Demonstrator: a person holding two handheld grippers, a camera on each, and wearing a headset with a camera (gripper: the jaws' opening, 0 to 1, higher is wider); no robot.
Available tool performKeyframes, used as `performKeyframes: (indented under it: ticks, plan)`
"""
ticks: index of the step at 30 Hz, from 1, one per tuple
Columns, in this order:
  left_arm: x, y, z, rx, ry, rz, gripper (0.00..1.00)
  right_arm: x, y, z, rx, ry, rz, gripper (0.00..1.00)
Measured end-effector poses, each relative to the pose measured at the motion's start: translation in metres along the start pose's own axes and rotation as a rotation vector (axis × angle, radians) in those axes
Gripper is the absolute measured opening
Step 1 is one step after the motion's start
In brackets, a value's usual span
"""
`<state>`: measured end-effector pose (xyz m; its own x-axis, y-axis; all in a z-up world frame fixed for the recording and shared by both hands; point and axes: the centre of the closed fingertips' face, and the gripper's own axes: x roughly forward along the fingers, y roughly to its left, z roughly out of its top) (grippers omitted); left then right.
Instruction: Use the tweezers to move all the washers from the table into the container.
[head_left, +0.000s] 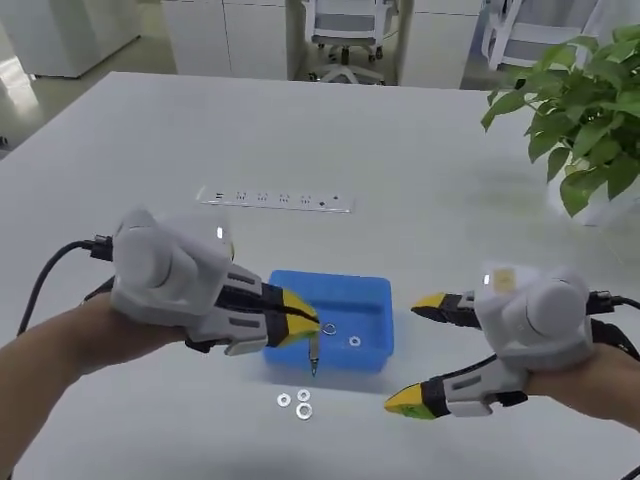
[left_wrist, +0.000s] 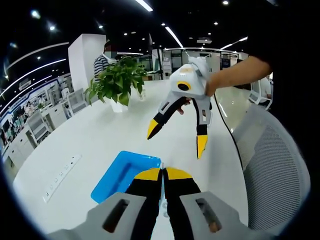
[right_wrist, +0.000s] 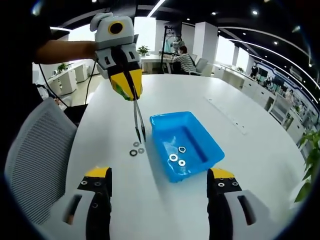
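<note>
We count three small round silver metal washers (right_wrist: 141, 150) lying loose on the table. They are bunched together just beside the shallow rectangular blue plastic container (right_wrist: 192, 172), and three more rest on its floor. By our reckoning the task is about half done, with three washers in and three left to lift, as far as we can see.

The slim steel tweezers (right_wrist: 138, 117) point down with their tips just above the loose washers, close to the container's wall. The two prongs stand a little apart at the tips, and we see nothing gripped between them. The white-and-black left gripper (head_left: 305, 325) with yellow tips has its jaws closed tight on the tweezers' upper end. The matching right gripper (head_left: 412, 352) hangs on the other side of the container, its jaws spread wide and empty.

Everything sits on a broad, smooth pale-grey table (head_left: 420, 180), which has a flush strip of power sockets (head_left: 275, 199) set into it beyond the container. A leafy green potted plant (head_left: 585, 110) stands toward one far edge, and a grey mesh office chair (right_wrist: 35, 165) is drawn up beside the table. Around us is an open-plan office with rows of ceiling lights and people (right_wrist: 186, 59) seated at distant desks.
</note>
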<state>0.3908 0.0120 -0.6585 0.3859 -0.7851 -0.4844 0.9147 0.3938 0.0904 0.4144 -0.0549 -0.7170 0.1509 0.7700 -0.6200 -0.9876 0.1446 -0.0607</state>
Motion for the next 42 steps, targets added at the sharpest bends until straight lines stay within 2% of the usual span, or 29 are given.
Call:
performKeyframes:
  ticks: [14,17,28,42]
  plan:
    - [0.001,-0.011,-0.014,-0.016,0.007,-0.012,0.06,-0.002,0.009,-0.005,0.085,-0.03,-0.029,1.0]
    - [0.002,-0.013,-0.018,-0.017,0.013,-0.015,0.06,-0.002,0.013,-0.006,0.099,-0.038,-0.026,1.0]
    - [0.003,-0.017,-0.026,-0.026,0.023,-0.023,0.06,0.001,0.025,-0.015,0.109,-0.013,-0.007,1.0]
    - [0.009,-0.024,-0.037,-0.041,0.036,-0.034,0.06,0.003,0.031,-0.02,0.114,0.0,0.004,1.0]
